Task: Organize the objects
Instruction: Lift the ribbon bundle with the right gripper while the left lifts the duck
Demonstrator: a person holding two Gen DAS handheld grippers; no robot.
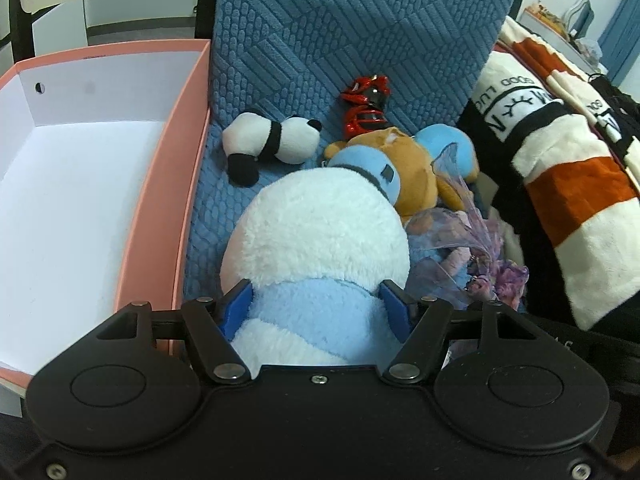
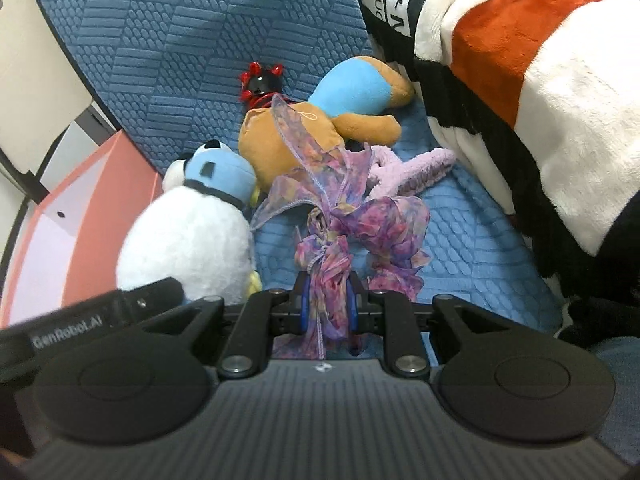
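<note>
A white and light-blue plush toy (image 1: 320, 232) lies on the blue quilted seat (image 1: 360, 32), and my left gripper (image 1: 317, 304) is shut on its lower body, blue pads pressing into the fur on both sides. In the right wrist view the same plush (image 2: 188, 240) sits at the left. My right gripper (image 2: 327, 296) is shut on a sheer purple ribbon (image 2: 360, 220), bunched between its pads. Behind lie a brown and blue bear (image 1: 404, 168), a small panda (image 1: 272, 144) and a red and black toy (image 1: 366, 108). A lilac plush (image 2: 416, 168) lies beside the bear (image 2: 288, 140).
An open pink box (image 1: 160, 184) with a white inside stands at the left of the seat, against the toys. A folded white, orange and black blanket (image 1: 560, 200) fills the right side. A chair frame and a white wall show behind the box.
</note>
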